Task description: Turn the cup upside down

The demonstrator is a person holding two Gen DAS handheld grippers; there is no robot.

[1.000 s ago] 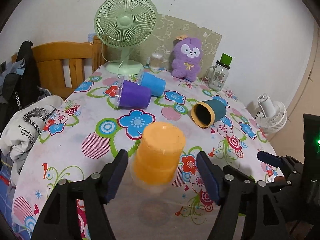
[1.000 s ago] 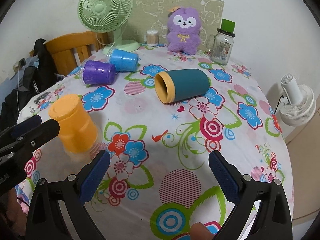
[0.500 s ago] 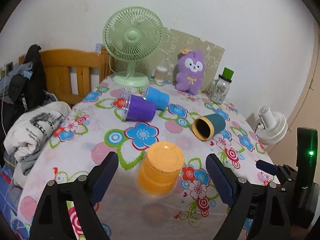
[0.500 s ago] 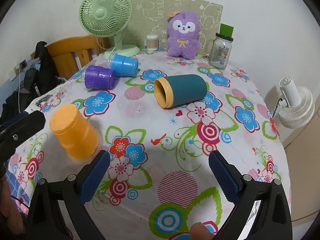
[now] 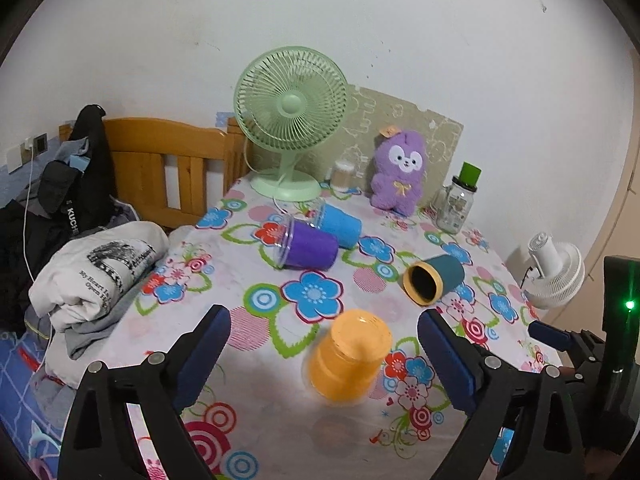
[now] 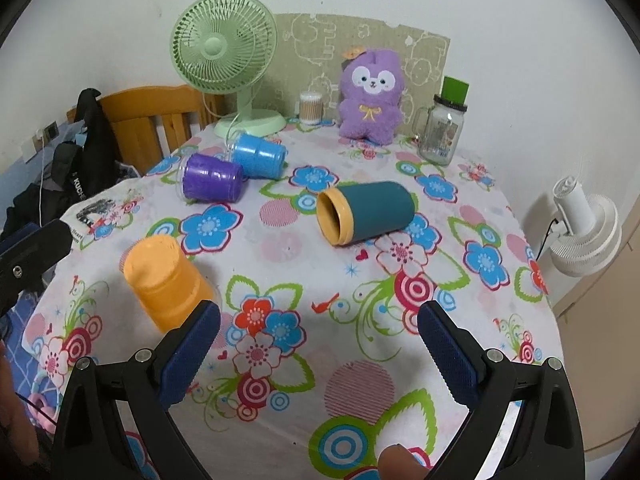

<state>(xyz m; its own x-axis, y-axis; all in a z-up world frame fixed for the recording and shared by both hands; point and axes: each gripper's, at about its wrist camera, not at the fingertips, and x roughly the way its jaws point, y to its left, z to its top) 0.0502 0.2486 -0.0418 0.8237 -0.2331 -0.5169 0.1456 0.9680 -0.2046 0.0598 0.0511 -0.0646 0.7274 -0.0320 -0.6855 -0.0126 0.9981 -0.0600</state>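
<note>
An orange cup [image 5: 350,356] stands upside down on the floral tablecloth, near the front; it also shows in the right wrist view [image 6: 166,282] at the left. My left gripper [image 5: 324,354] is open and empty, pulled back above and behind the cup, not touching it. My right gripper [image 6: 318,350] is open and empty over the tablecloth, to the right of the cup. A teal cup with a yellow rim [image 6: 366,212] lies on its side mid-table. A purple cup [image 6: 212,178] and a blue cup [image 6: 260,156] lie on their sides further back.
A green fan [image 6: 228,60], a purple plush toy [image 6: 370,96], a glass jar with a green lid [image 6: 444,128] and a small cotton-swab jar [image 6: 311,108] stand along the back. A wooden chair [image 5: 160,168] and folded clothes [image 5: 100,272] are at the left. A white fan [image 6: 584,232] is beyond the table's right edge.
My left gripper has opened wider and drawn back and up from the orange cup, which stays standing upside down. My right gripper has stayed about where it was.
</note>
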